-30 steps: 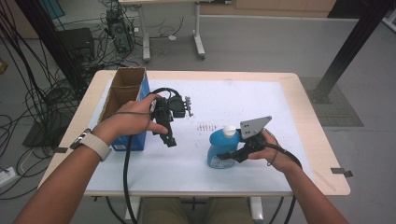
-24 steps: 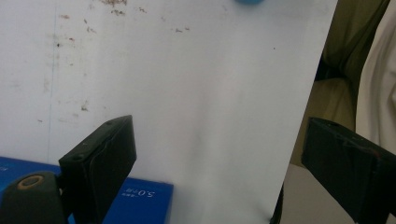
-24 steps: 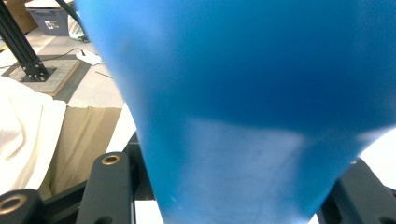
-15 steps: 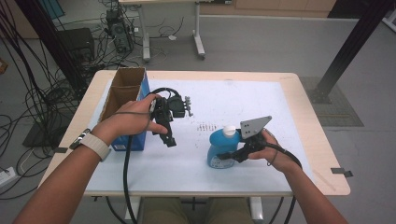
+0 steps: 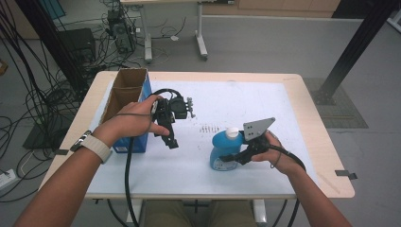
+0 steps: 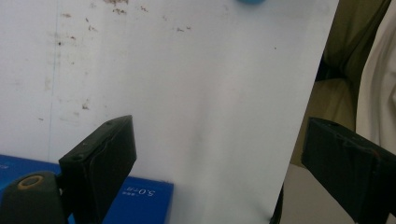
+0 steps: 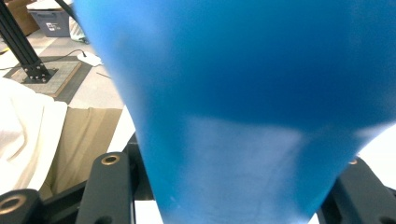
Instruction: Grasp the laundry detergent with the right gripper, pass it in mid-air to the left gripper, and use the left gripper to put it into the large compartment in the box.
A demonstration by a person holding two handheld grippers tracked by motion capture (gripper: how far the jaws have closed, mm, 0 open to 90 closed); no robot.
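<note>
Two grippers work over the white-topped table (image 5: 283,118). The right gripper (image 5: 236,155) is clamped on the blue plastic bottle with a white cap (image 5: 222,149), which stands near the table's front edge. The left gripper (image 5: 171,140) hovers with jaws wide apart, holding nothing, beside the open cardboard box (image 5: 124,94). The bottle looks smooth, probably slippery and moderately heavy; gripping its narrower waist seems safest. Open room lies to the right.

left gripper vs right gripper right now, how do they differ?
The left gripper is open with nothing between its jaws; the right gripper is around the blue bottle. The left sits beside the cardboard box; the right is nearer the table's front edge. Each is held in one hand and trails a black cable.
</note>
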